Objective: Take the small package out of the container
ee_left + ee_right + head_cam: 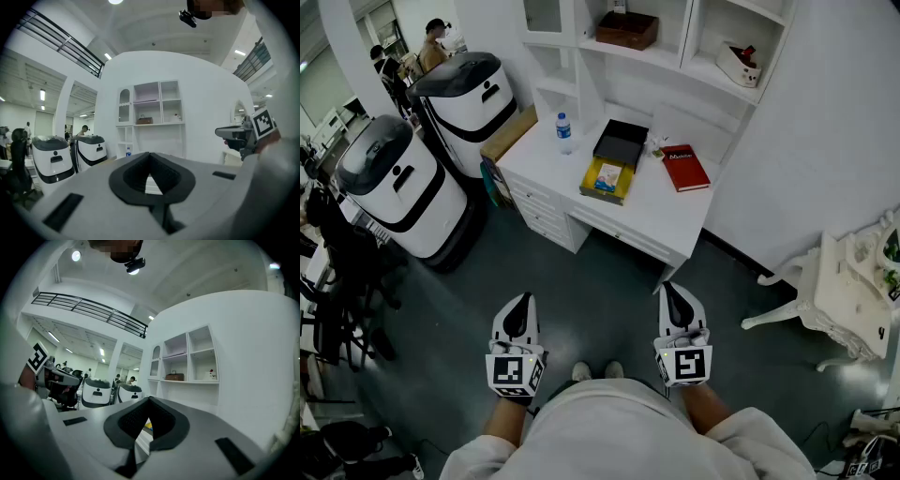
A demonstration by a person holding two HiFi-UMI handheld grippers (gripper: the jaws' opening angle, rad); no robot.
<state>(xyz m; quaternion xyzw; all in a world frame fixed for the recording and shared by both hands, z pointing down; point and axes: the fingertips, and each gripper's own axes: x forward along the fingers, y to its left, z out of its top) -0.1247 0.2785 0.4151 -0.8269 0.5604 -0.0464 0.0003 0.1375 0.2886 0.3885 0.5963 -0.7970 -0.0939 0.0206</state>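
Observation:
On the white desk [656, 211] lies an open yellow and black container [612, 157]. A small package [607, 175] rests in its yellow half. Both grippers hover over the floor close to my body, well short of the desk. My left gripper [522, 302] is shut with nothing between its jaws, and its tips meet in the left gripper view [150, 155]. My right gripper [667, 291] is likewise shut and empty [149, 401]. A sliver of the yellow container [148, 425] shows past the right jaws.
A red book [685, 167] and a water bottle [564, 132] flank the container. Two white and black machines [467, 101] [391, 180] stand left of the desk. A white ornate side table [844, 291] is at the right. Shelves above hold a brown box [626, 28].

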